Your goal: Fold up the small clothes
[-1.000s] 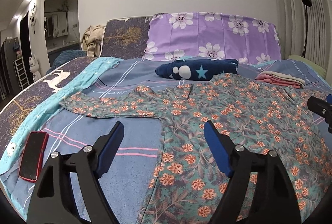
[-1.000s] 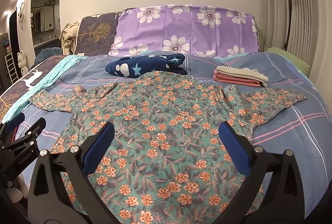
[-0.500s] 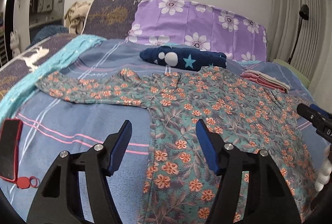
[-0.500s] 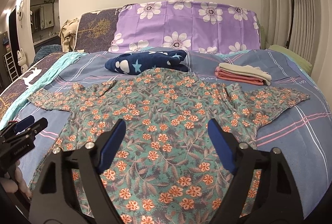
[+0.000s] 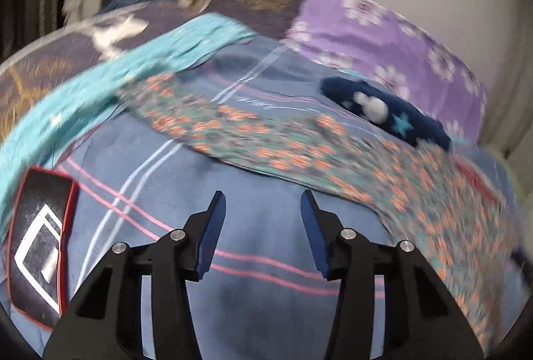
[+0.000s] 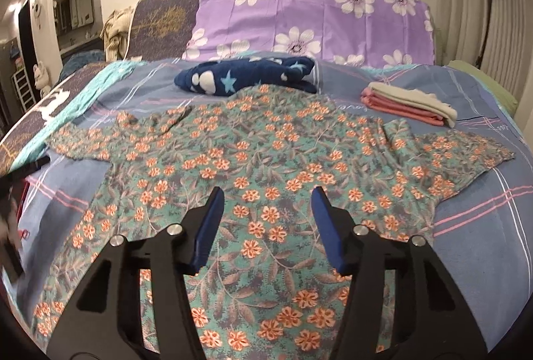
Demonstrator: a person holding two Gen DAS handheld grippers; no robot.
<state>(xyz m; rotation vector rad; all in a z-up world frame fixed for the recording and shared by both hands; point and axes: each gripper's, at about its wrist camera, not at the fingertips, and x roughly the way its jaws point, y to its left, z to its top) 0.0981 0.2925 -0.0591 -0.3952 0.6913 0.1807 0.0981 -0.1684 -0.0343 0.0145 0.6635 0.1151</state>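
Observation:
A teal floral long-sleeved top [image 6: 266,153] lies spread flat on the bed, both sleeves out to the sides. My right gripper [image 6: 266,213] is open and empty, over the top's lower middle. In the blurred left wrist view the top's left sleeve [image 5: 233,130] runs across the sheet. My left gripper [image 5: 263,220] is open and empty over bare blue sheet, just short of that sleeve.
A folded navy star garment [image 6: 246,77] lies beyond the top. A folded pink and cream stack [image 6: 409,103] sits at the back right. A red-cased phone [image 5: 36,240] lies at the bed's left edge. Purple flowered pillows [image 6: 313,17] line the headboard.
My left gripper has swung left and tilted, from over the top's side to the bare sheet below the left sleeve. Both grippers' jaws have narrowed somewhat. The right gripper has edged forward.

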